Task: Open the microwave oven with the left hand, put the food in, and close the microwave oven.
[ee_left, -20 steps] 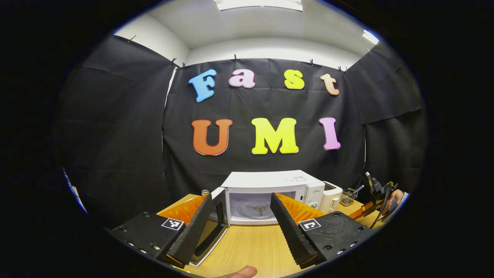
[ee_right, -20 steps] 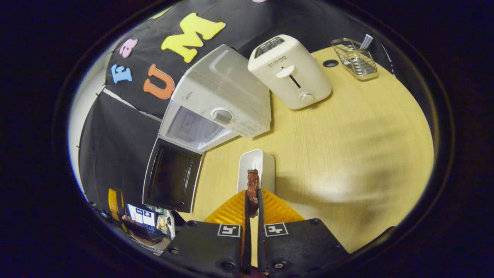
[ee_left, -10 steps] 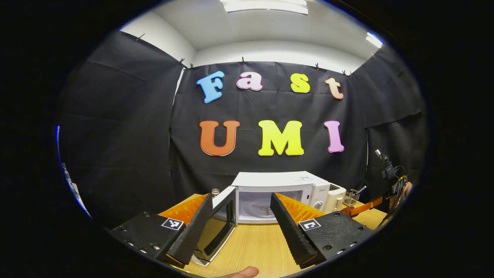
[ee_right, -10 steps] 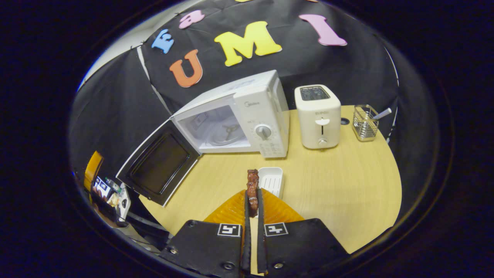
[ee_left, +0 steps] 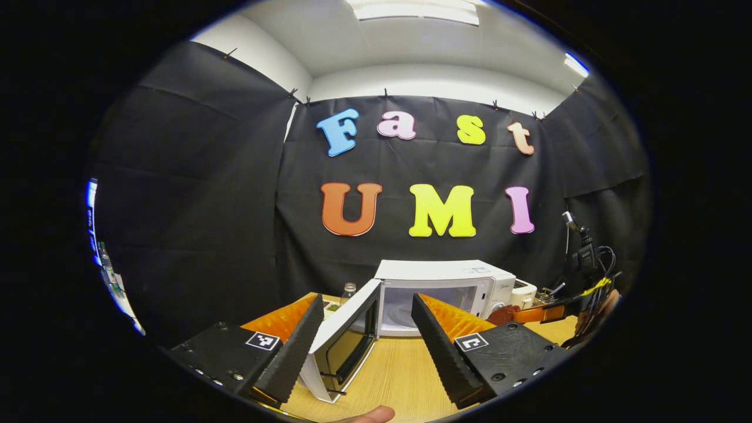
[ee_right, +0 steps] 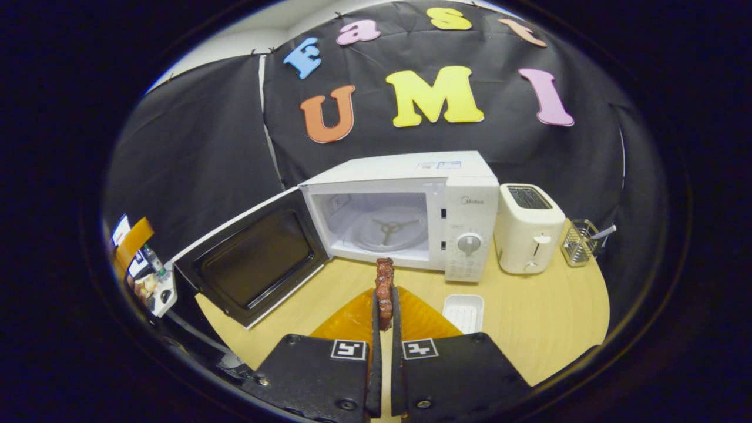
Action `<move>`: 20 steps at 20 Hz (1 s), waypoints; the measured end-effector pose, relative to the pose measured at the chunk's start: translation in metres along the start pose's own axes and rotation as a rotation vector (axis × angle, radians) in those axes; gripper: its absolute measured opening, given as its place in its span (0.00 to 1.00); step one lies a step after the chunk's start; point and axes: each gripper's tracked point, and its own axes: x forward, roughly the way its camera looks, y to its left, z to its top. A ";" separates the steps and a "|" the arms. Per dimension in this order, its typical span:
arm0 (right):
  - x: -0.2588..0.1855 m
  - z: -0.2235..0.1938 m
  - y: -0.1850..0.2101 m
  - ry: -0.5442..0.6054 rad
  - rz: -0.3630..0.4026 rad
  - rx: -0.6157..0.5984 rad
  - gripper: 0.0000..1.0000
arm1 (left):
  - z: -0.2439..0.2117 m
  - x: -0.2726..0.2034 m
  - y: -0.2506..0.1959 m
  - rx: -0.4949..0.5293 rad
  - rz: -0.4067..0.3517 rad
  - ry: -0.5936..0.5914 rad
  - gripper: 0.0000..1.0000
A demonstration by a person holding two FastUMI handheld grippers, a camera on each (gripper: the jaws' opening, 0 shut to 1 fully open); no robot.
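Wooden table [ee_right: 529,317] carries the microwave [ee_right: 464,176], door [ee_right: 252,258] swung open. Right gripper [ee_right: 385,305] has both fingers closed on the food [ee_right: 385,282], which protrudes upright beyond the fingertips, in front of the cavity. Left gripper [ee_left: 367,329] is spread, holding nothing.

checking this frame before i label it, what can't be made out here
- Left gripper view: the microwave cavity is partly hidden by its open door and the left gripper fingers.
- Left gripper view: the toaster and rack behind it are too small to read.
- Right gripper view: the lower part of the food is hidden inside the right gripper.
- Right gripper view: items at the left edge are blurred.
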 end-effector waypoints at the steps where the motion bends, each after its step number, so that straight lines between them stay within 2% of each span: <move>1: 0.010 0.002 0.005 -0.019 -0.011 -0.008 0.10 | 0.000 0.000 0.002 0.000 0.007 -0.005 0.81; 5: 0.054 0.019 0.033 -0.099 -0.034 0.004 0.09 | -0.007 0.000 0.002 -0.007 -0.010 0.000 0.81; 10: 0.117 0.035 0.061 -0.140 -0.029 0.104 0.09 | -0.013 0.004 0.011 0.026 -0.012 0.015 0.81; 11: 0.132 0.036 0.064 -0.142 -0.037 0.134 0.09 | -0.013 0.003 0.015 0.033 -0.010 0.015 0.92; 15: 0.195 0.042 0.067 -0.162 -0.071 0.290 0.09 | -0.017 0.004 0.031 0.019 0.012 0.024 0.92; 20: 0.256 0.051 0.041 -0.219 -0.169 0.507 0.09 | -0.010 0.002 0.045 -0.004 0.035 0.005 0.92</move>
